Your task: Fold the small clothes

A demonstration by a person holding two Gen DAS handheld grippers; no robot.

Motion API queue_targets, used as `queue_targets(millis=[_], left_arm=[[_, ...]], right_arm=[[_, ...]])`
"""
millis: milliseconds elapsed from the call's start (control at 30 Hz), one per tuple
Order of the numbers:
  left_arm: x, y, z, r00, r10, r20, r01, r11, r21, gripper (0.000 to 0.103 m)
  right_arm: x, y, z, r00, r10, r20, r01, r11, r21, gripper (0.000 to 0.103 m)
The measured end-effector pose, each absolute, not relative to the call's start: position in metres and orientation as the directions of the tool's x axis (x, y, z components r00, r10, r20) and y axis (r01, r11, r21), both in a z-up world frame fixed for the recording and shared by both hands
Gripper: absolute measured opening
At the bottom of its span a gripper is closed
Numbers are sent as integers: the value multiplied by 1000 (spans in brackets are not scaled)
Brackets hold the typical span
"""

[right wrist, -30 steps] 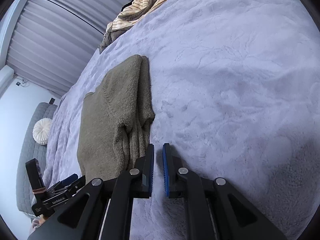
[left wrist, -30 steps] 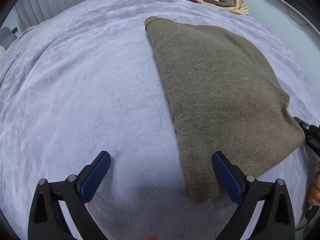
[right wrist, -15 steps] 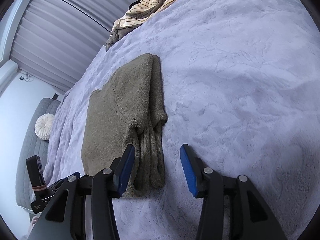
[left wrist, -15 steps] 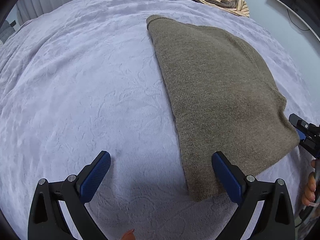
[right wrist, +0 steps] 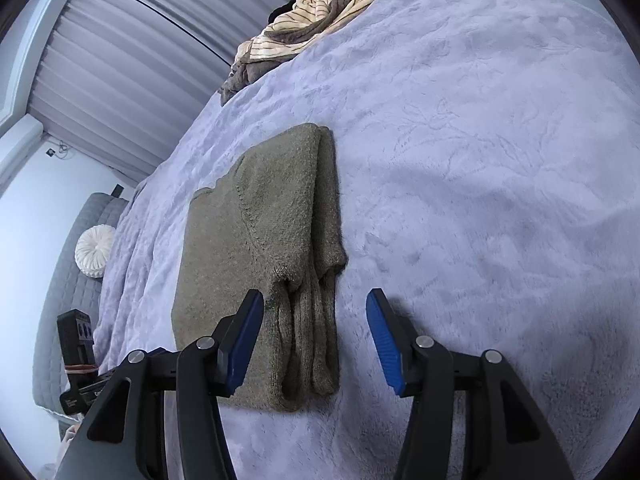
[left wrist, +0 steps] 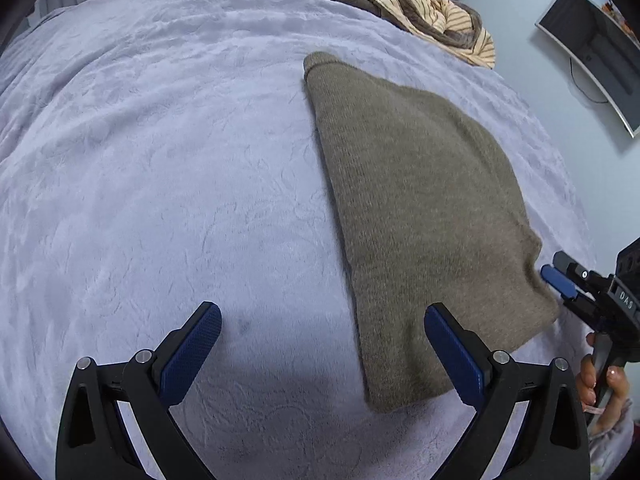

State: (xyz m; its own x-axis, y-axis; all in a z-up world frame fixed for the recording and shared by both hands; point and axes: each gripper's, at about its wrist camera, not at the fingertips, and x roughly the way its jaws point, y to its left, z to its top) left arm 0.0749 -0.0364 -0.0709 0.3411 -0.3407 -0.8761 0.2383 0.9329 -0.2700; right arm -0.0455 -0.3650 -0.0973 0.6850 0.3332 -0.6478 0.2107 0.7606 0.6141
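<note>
A lavender bedspread (left wrist: 160, 160) carries the folded olive sweater (left wrist: 420, 208), lying flat toward its right side, with a striped garment heap (left wrist: 440, 12) at the far edge. The left gripper (left wrist: 322, 350) hovers spread wide at the sweater's near corner. The right gripper (right wrist: 316, 338), jaws apart, straddles the sweater's folded sleeves (right wrist: 312, 340).

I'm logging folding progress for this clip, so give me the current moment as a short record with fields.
garment: olive knit sweater, folded lengthwise, flat on the bed
sleeves: folded over, lying along the sweater's edge nearest the right tongs
surface: lavender textured blanket
left tongs: open, holding nothing, near the sweater's end
right tongs: open, straddling the sleeve ends, gripping nothing
other clothes: striped garment pile at the far edge of the bed
</note>
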Motion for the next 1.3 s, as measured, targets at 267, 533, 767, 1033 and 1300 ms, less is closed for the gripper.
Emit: queue_targets(millis=[267, 533, 767, 1033, 1300], left_arm=[[113, -34, -69, 336, -447, -829, 167, 894, -415, 102], [138, -46, -85, 308, -480, -822, 124, 877, -465, 102], [157, -62, -98, 250, -568, -784, 156, 823, -547, 102], [171, -81, -106, 200, -615, -763, 214, 787, -579, 102], [176, -116, -113, 156, -617, -771, 293, 775, -560, 102]], right_arm=[[-34, -370, -97, 674, 367, -641, 201, 744, 637, 58], [-16, -379, -103, 653, 392, -648, 226, 717, 660, 59], [11, -383, -112, 618, 456, -641, 212, 688, 694, 59], [30, -384, -120, 563, 505, -654, 187, 693, 696, 59], [65, -361, -129, 434, 634, -640, 66, 686, 725, 65]])
